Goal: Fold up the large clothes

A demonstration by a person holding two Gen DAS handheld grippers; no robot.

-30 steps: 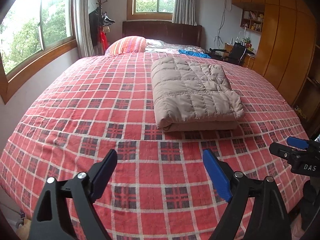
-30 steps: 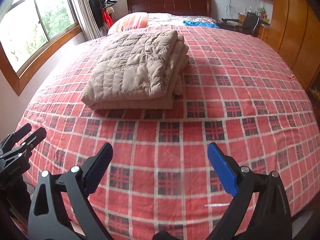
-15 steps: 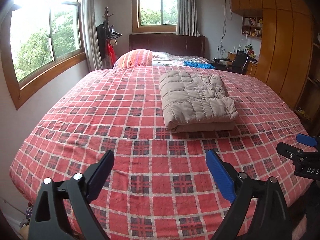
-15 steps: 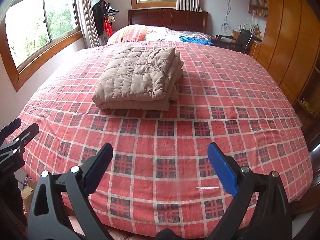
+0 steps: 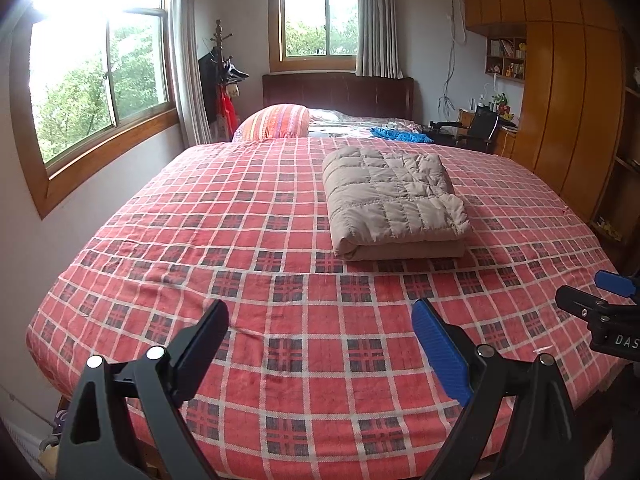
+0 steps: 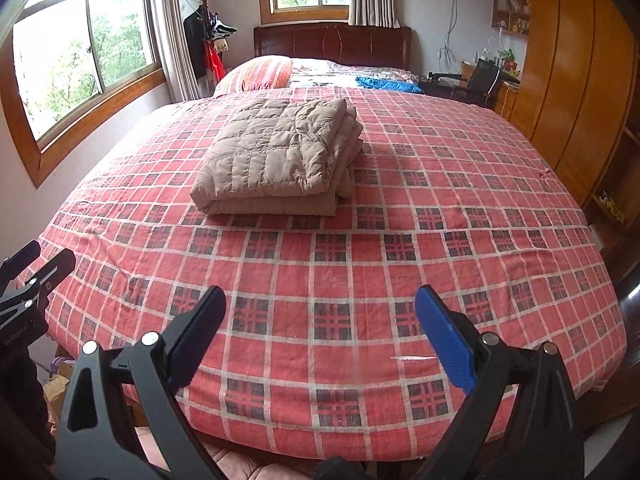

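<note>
Quilted beige jacket (image 5: pixel 394 200): folded into a compact stacked rectangle, lying mid-bed on the red plaid bedspread (image 5: pixel 200 216). Left hand-held gripper (image 5: pixel 320 334) and right hand-held gripper (image 6: pixel 320 330): both wide open, empty, near the foot edge. Folding appears complete; nothing visibly left.

The folded beige jacket (image 6: pixel 280 156) lies on the red checked bed (image 6: pixel 400 240), well apart from the right gripper (image 6: pixel 320 328), whose jaws stand wide open and empty over the near edge of the bed. The left gripper (image 6: pixel 28 276) shows left of the bed. A striped pillow (image 6: pixel 256 74) lies beyond the jacket.
</note>
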